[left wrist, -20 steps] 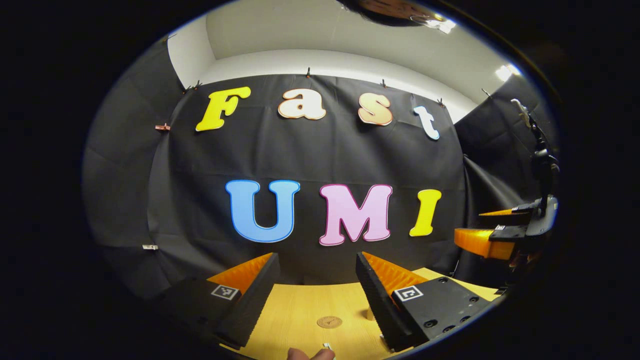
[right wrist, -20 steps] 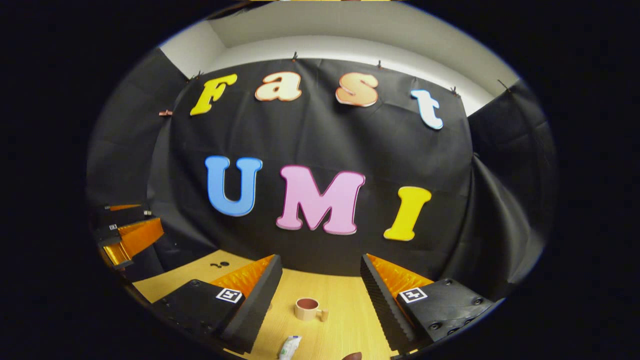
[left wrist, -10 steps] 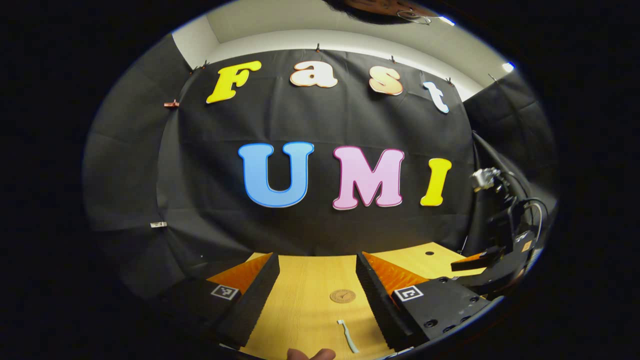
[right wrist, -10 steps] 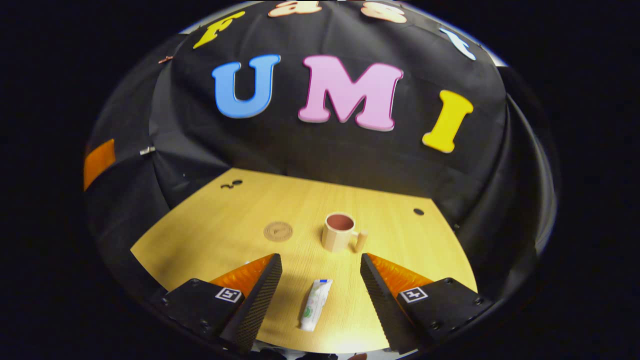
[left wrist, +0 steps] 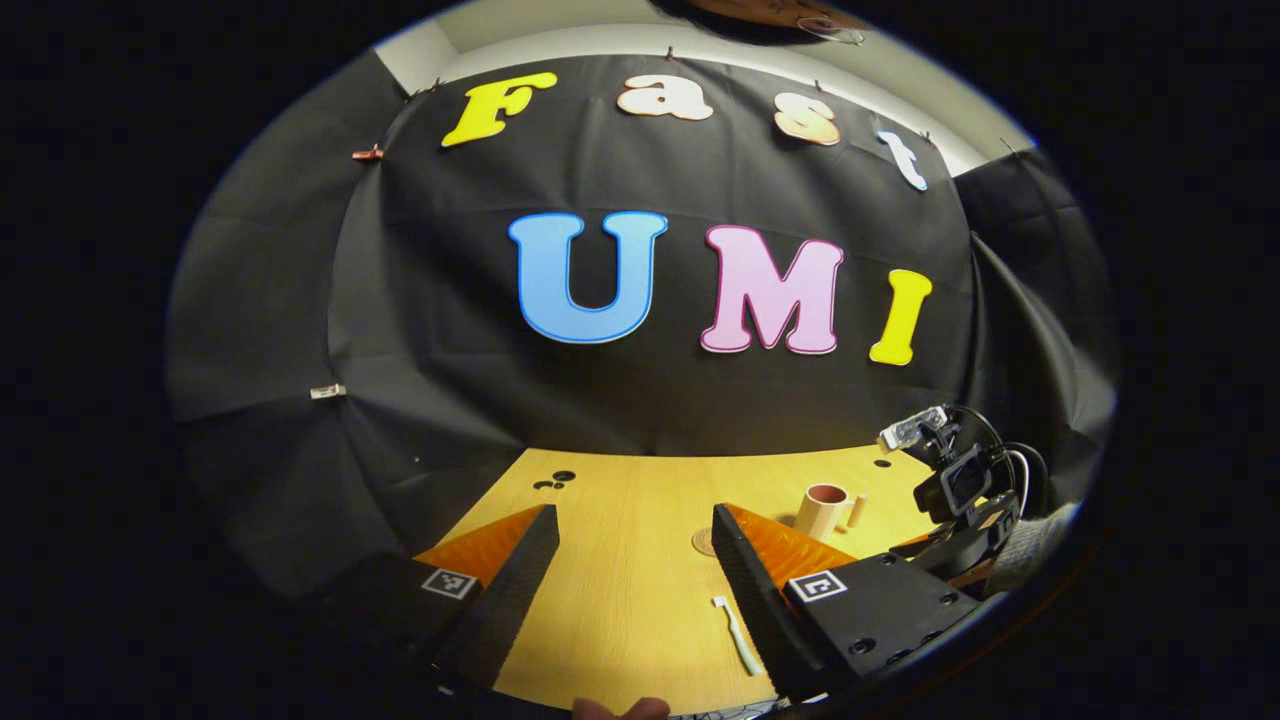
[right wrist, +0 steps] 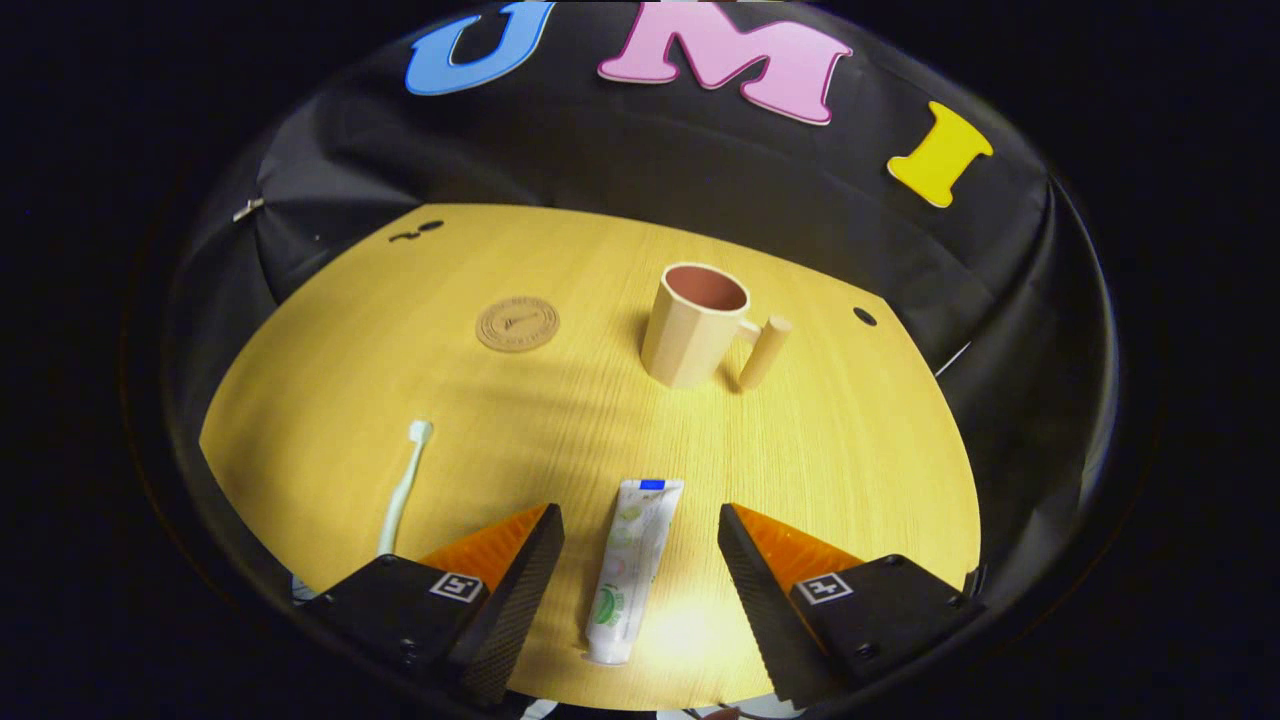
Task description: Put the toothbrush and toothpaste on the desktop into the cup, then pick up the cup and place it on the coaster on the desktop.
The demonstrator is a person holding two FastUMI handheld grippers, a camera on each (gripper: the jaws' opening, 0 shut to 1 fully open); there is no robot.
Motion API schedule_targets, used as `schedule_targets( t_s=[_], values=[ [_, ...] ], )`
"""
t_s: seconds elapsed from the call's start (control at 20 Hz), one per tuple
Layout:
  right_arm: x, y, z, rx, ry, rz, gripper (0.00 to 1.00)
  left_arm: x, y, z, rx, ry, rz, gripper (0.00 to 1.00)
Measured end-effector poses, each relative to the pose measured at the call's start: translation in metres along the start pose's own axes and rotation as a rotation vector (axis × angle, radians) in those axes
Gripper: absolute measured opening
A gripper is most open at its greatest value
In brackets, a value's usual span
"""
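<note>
Both cameras had tilted downward since the earlier frames, so far more of the desktop (right wrist: 850, 440) came into sight, and the right gripper (right wrist: 640, 545) had moved in until the toothpaste lay between its fingers. That pale wooden desktop was the largest thing in the booth, round-edged and backed by black cloth. On it, toward the far side, stood the cup (right wrist: 697, 325), upright and empty, a tan mug with a peg-like handle on its right. Well to its left lay the coaster (right wrist: 517, 324), a flat round disc with nothing on it. Nearer, the toothpaste (right wrist: 632, 570) lay flat, pointing away, between the right gripper's widely spread jaws, which did not touch it. The toothbrush (right wrist: 402, 490) lay flat off to the left, bristles away. In the left gripper view, the left gripper (left wrist: 632, 560) hung above the table with jaws wide and empty, the toothbrush (left wrist: 737, 636) just beside its right finger. Judging from this, nothing was yet done: both items remained to be lifted into the cup, and the cup then carried to the coaster.
</note>
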State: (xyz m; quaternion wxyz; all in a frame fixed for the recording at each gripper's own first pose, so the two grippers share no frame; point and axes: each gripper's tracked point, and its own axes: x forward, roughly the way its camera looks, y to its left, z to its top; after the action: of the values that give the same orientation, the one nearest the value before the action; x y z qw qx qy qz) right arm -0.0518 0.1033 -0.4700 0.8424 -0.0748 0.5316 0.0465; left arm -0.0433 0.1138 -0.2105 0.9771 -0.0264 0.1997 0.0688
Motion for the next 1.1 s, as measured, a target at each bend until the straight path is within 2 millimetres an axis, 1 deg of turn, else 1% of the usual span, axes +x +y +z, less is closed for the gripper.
schedule_targets(
  t_s=[0.05, 0.2, 0.35, 0.45, 0.5, 0.55, 0.6, 0.65, 0.7, 0.75, 0.8, 0.85, 0.9, 0.95, 1.0, 1.05, 1.1],
  values=[
    [0.007, 0.002, -0.005, -0.006, 0.022, -0.006, 0.95, 0.002, 0.002, -0.004, -0.008, 0.007, 0.007, 0.98],
    [0.026, 0.003, -0.020, -0.033, 0.088, -0.018, 0.94, 0.004, 0.009, -0.009, -0.016, 0.014, 0.014, 0.98],
    [0.035, 0.001, -0.026, -0.059, 0.124, -0.035, 0.91, 0.007, 0.017, -0.015, -0.015, 0.019, 0.031, 0.98],
    [0.039, -0.001, -0.030, -0.077, 0.144, -0.043, 0.87, 0.009, 0.019, -0.019, -0.022, 0.030, 0.040, 0.98],
    [0.040, -0.001, -0.033, -0.079, 0.162, -0.041, 0.79, 0.010, 0.021, -0.023, -0.031, 0.041, 0.048, 0.97],
    [0.043, 0.003, -0.034, -0.061, 0.175, -0.026, 0.66, 0.010, 0.022, -0.026, -0.036, 0.047, 0.054, 0.97],
    [0.042, 0.004, -0.033, -0.054, 0.186, -0.018, 0.58, 0.011, 0.021, -0.028, -0.040, 0.052, 0.059, 0.98],
    [0.042, 0.005, -0.036, -0.051, 0.206, -0.003, 0.52, 0.011, 0.021, -0.028, -0.043, 0.053, 0.065, 0.98],
    [0.045, 0.000, -0.036, -0.069, 0.204, -0.014, 0.48, 0.011, 0.019, -0.029, -0.042, 0.055, 0.068, 0.98],
    [0.044, -0.004, -0.039, -0.089, 0.214, -0.016, 0.37, 0.011, 0.017, -0.029, -0.039, 0.057, 0.073, 0.97],
    [0.045, -0.004, -0.040, -0.095, 0.207, -0.002, 0.31, 0.010, 0.014, -0.032, -0.036, 0.057, 0.074, 0.97],
    [0.044, -0.003, -0.041, -0.094, 0.199, 0.026, 0.22, 0.010, 0.011, -0.031, -0.034, 0.058, 0.076, 0.98],
    [0.043, -0.003, -0.040, -0.095, 0.194, 0.053, 0.22, 0.010, 0.008, -0.032, -0.032, 0.059, 0.078, 0.97],
    [0.043, -0.003, -0.041, -0.083, 0.187, 0.086, 0.19, 0.011, 0.002, -0.032, -0.033, 0.062, 0.077, 0.97],
    [0.041, -0.004, -0.039, -0.065, 0.178, 0.108, 0.14, 0.013, -0.004, -0.032, -0.034, 0.067, 0.074, 0.97],
    [0.041, -0.003, -0.039, -0.043, 0.170, 0.135, 0.18, 0.014, -0.011, -0.036, -0.033, 0.077, 0.068, 0.97],
    [0.039, -0.003, -0.037, -0.016, 0.150, 0.164, 0.14, 0.017, -0.019, -0.039, -0.028, 0.093, 0.061, 0.97]
  ],
)
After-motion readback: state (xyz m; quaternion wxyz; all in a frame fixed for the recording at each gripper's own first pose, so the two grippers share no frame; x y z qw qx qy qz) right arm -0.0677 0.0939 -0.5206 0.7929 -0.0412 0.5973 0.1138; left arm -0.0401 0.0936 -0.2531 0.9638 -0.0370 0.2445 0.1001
